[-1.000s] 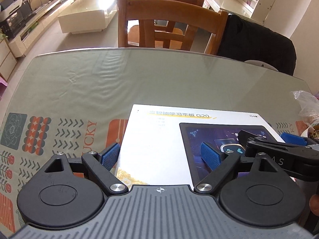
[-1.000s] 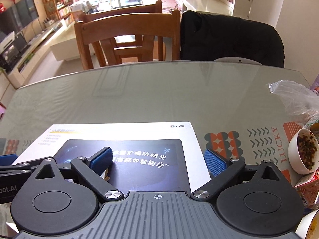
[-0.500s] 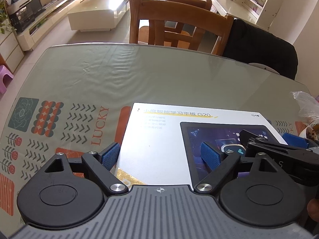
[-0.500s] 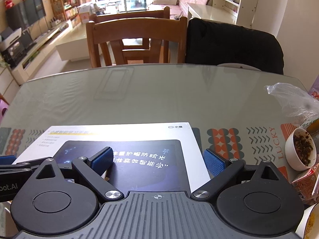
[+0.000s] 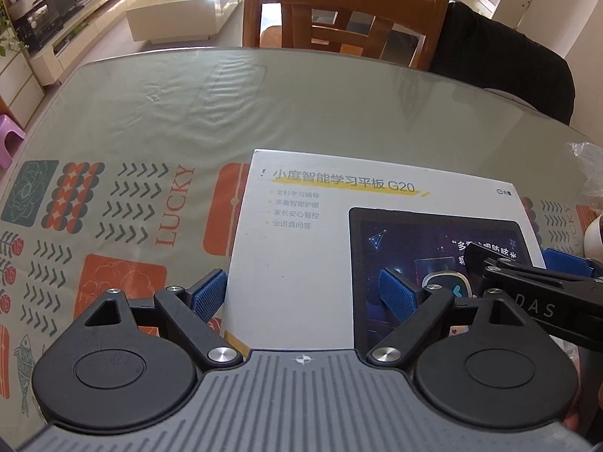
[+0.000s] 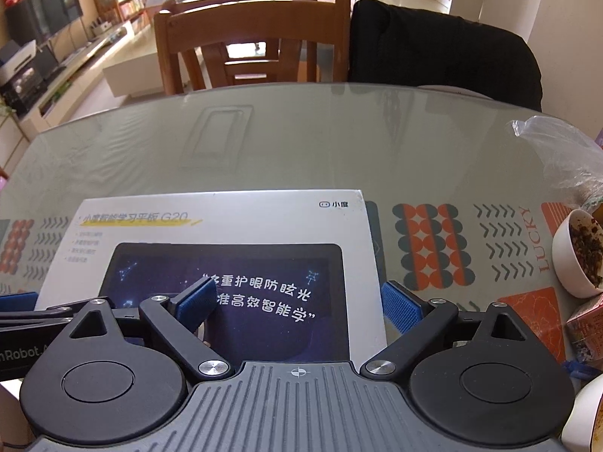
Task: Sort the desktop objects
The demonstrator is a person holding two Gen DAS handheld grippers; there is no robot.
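Observation:
A flat white tablet box (image 5: 301, 256) with a dark tablet picture lies on the glass-topped table (image 5: 226, 113); it also shows in the right wrist view (image 6: 233, 226). My left gripper (image 5: 305, 295) is open, its fingers straddling the box's near left part. My right gripper (image 6: 297, 303) is open over the box's near right part, one finger past its right edge. The right gripper's fingers (image 5: 565, 263) show at the right of the left wrist view. Neither gripper holds anything.
A white bowl (image 6: 576, 256) of dark food stands at the right, with a clear plastic bag (image 6: 557, 154) behind it and a small carton (image 6: 588, 331) in front. Wooden chairs (image 5: 339, 22) and a black-draped chair (image 6: 441, 45) stand beyond the far edge.
Both grippers have moved forward and tilted down a little over the box; the table and box fill more of the views. Both stay open.

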